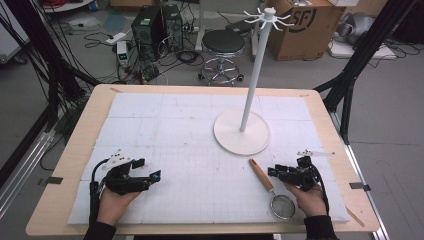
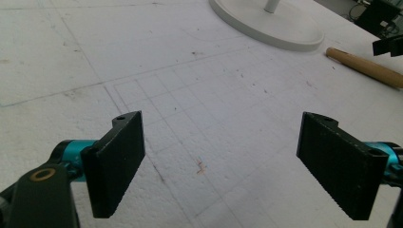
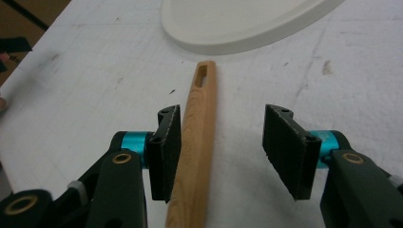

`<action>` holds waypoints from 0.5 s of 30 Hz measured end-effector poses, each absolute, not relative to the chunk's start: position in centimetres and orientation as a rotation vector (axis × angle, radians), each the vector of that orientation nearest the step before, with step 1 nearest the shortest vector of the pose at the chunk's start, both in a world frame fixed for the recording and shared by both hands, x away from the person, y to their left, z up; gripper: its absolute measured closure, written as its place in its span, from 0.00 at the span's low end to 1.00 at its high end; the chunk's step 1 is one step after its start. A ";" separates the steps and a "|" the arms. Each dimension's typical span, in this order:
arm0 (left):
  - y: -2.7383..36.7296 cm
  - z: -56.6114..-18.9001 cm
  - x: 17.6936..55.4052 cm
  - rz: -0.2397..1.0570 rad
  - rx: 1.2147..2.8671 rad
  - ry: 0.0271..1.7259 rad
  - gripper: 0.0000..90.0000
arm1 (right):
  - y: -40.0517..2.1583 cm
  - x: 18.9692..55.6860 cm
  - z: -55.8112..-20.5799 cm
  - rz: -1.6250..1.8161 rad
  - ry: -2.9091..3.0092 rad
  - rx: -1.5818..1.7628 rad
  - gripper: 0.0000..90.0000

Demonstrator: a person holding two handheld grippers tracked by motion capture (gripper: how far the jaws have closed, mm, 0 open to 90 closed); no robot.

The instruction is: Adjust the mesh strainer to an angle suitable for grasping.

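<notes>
Here we noted the strainer (image 1: 272, 192) lying flat near the desk's (image 1: 75, 160) front right corner, its mesh bowl toward the front edge and its wooden handle (image 3: 197, 142) pointing at the white stand's (image 1: 242, 131) round base. The right claw (image 3: 221, 147) stood released over that handle: one pad just beside the wood, the other well clear, so nothing was gripped. The left claw (image 2: 223, 164) rested toward the front left corner, its jaws wide apart above bare white foam sheet (image 2: 142, 57), holding nothing.
</notes>
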State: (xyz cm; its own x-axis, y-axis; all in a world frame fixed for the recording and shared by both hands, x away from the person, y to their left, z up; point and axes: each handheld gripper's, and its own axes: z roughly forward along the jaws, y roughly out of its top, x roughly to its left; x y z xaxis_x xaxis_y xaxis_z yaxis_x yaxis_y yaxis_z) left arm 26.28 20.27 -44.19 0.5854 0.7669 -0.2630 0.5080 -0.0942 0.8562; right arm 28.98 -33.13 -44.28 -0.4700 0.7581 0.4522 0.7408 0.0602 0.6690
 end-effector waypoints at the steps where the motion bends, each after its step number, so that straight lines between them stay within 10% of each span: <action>1: 20.3 -44.2 26.3 0.305 1.754 1.052 0.19 | -33.1 28.7 -44.2 1.414 2.275 1.608 0.51; 15: 20.7 -44.0 26.1 0.312 1.737 1.053 0.19 | -31.9 26.7 -44.0 1.361 2.351 1.563 0.49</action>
State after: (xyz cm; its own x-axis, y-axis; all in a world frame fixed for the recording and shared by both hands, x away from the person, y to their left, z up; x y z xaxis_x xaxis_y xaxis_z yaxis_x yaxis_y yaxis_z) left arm 26.08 20.67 -44.02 0.5813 0.7691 -0.2656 0.5005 -0.0807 0.8619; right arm 26.68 -31.89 -43.98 -0.5027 0.7515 0.4272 0.7448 0.1258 0.6553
